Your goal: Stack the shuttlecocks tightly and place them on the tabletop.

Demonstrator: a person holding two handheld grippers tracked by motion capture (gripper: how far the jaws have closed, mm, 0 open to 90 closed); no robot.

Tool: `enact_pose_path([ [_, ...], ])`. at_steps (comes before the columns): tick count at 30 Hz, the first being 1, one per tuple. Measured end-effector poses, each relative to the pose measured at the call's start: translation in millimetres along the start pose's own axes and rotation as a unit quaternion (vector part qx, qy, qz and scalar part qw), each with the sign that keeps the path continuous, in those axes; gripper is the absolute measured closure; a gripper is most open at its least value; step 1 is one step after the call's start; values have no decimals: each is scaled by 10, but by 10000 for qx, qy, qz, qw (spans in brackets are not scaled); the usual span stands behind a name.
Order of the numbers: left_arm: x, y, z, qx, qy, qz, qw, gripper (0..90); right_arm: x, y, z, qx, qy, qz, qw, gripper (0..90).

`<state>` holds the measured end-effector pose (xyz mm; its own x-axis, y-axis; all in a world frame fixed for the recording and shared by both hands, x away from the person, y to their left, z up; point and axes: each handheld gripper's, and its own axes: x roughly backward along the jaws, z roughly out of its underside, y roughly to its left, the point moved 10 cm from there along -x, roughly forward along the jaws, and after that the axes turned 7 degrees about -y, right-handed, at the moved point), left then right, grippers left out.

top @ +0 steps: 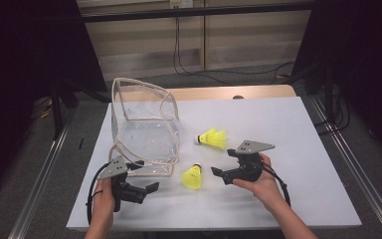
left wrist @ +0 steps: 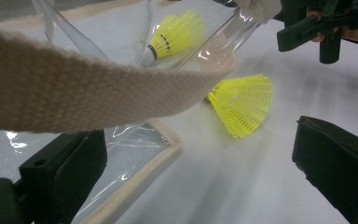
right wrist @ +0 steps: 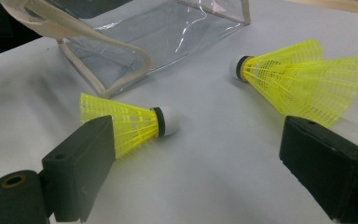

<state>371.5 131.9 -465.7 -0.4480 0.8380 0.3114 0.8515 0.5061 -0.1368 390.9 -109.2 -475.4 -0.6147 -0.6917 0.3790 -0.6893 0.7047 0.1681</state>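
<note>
We hold both grippers' fingers released: our right gripper [top: 218, 174] faces the nearer yellow plastic shuttlecock [top: 192, 177] lying on the white worktop [top: 278, 194], our left gripper [top: 151, 188] beside the clear plastic bag [top: 144, 124].

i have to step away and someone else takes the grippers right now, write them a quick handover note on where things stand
Left gripper: open, nothing held, low beside the clear bag; the bag's cloth strap hangs just above its jaws.
Right gripper: open, nothing held, aimed at the nearer shuttlecock.
Things: the bag stands open on the white table. The nearer shuttlecock lies just in front of the bag; the farther shuttlecock lies on its side to the bag's right.
Done: no shuttlecock is in the bag yet.
Left: probably pick up each shuttlecock with the right gripper and drop it in, steadying the bag with the left.
</note>
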Motion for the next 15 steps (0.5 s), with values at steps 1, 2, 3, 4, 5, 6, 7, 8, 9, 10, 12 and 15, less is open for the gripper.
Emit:
enact_pose_path([
  [1, 0, -1, 1, -3, 6, 7, 10000, 32, -4, 11, -3, -4, -1, -7, 10000, 101],
  [2, 0, 0, 1, -6, 7, 4, 10000, 32, -9, 18, -4, 11, 3, -11, 10000, 101],
  [3, 0, 0, 1, -6, 4, 4, 10000, 32, -15, 30, -6, 10, 2, -33, 10000, 100],
  [4, 0, 0, 2, -7, 10, 3, 10000, 32, -20, 38, -5, 24, 8, -42, 10000, 99],
  [5, -1, -1, 2, -8, 10, 5, 10000, 32, -25, 45, -3, 31, 17, -51, 10000, 98],
  [6, -1, -1, 3, -7, 10, 3, 10000, 32, -34, 57, 0, 24, 27, -62, 10000, 98],
  [7, -2, -1, 4, -7, 16, 2, 10000, 32, -40, 62, 3, 40, 30, -72, 10000, 98],
  [8, -1, 1, 6, -15, 23, 5, 10000, 32, -50, 75, 7, 31, 47, -78, 10000, 96],
  [9, -3, -1, 5, 4, 12, 3, 10000, 32, -59, 84, 7, 49, 51, -91, 9999, 96],
  [10, -2, 1, 5, -5, 16, 1, 10000, 32, -67, 95, 8, 56, 63, -109, 9999, 95],
  [12, 0, 0, 2, -2, 6, 1, 10000, 32, -80, 114, 8, 66, 77, -130, 9999, 92],
  [15, 0, 3, 4, -7, 12, -8, 10000, 32, -102, 139, 13, 87, 98, -156, 9998, 91],
])
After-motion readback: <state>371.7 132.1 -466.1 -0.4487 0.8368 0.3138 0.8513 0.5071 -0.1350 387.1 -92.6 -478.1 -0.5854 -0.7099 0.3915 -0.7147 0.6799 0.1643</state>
